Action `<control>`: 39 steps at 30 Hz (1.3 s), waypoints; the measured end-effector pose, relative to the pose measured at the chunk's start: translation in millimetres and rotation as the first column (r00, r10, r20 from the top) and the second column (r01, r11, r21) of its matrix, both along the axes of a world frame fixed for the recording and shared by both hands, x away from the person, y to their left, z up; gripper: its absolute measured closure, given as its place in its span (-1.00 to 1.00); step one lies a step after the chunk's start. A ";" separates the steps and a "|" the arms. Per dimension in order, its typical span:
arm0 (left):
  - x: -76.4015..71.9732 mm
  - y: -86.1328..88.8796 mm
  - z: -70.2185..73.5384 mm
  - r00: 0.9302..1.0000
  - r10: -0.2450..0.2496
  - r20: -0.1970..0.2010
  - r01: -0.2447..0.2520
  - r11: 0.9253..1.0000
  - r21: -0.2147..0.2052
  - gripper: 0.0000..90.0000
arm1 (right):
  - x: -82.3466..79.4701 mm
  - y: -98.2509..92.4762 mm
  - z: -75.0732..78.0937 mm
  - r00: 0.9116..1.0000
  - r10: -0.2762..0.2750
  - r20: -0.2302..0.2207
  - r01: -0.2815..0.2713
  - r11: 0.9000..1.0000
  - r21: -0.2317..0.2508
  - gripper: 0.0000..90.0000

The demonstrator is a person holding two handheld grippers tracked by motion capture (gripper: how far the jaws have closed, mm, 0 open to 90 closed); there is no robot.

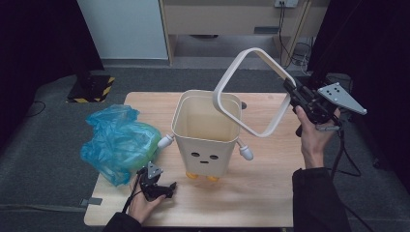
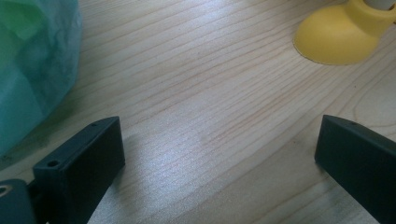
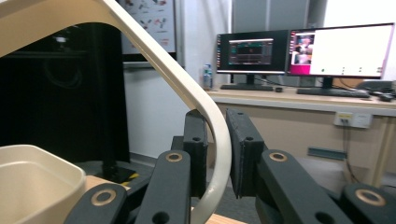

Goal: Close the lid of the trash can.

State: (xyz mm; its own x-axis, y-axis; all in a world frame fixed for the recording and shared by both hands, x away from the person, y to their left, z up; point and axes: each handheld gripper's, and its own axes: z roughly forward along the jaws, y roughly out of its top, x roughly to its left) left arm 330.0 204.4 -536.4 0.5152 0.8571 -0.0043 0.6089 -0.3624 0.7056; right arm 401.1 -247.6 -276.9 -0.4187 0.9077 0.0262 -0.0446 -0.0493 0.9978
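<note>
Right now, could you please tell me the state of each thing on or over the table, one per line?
Bin: upright on the table, open, nothing visible inside.
Ring: off the bin, held tilted in the air.
Blue bag: crumpled on the table, left of the bin.
Left gripper: open, low over bare wood.
Right gripper: shut on the ring.

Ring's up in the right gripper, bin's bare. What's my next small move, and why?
Probably close the left gripper on the bag: its jaws rest open beside it, the bin has no liner, and the right gripper holds the ring lifted clear.
</note>
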 end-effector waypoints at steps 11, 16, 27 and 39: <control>0.0 0.0 0.0 1.000 -0.001 0.000 0.001 1.000 0.000 -0.99 | 6.2 19.0 4.8 0.994 0.109 -0.027 -0.108 0.994 0.029 0.77; 0.0 0.0 0.0 1.000 0.000 -0.001 0.000 1.000 0.000 -0.99 | 8.0 27.4 4.6 0.988 0.152 -0.042 -0.150 0.988 0.039 0.77; 0.1 -0.2 -0.1 1.000 -0.003 -0.002 0.003 1.000 0.000 -1.00 | 12.1 50.1 4.8 0.973 0.221 -0.066 -0.218 0.975 0.052 0.77; 0.1 -0.3 -0.1 1.000 -0.002 -0.002 0.002 1.000 -0.003 -1.00 | 20.2 76.5 -4.1 0.955 0.273 -0.117 -0.272 0.962 0.031 0.76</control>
State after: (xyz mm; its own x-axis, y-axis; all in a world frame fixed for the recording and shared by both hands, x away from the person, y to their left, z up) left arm 330.1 204.1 -536.4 0.5166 0.8562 -0.0080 0.6098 -0.3613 0.7054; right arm 421.3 -171.1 -281.0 -0.6432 0.7587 0.1030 0.0919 -0.0571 0.9941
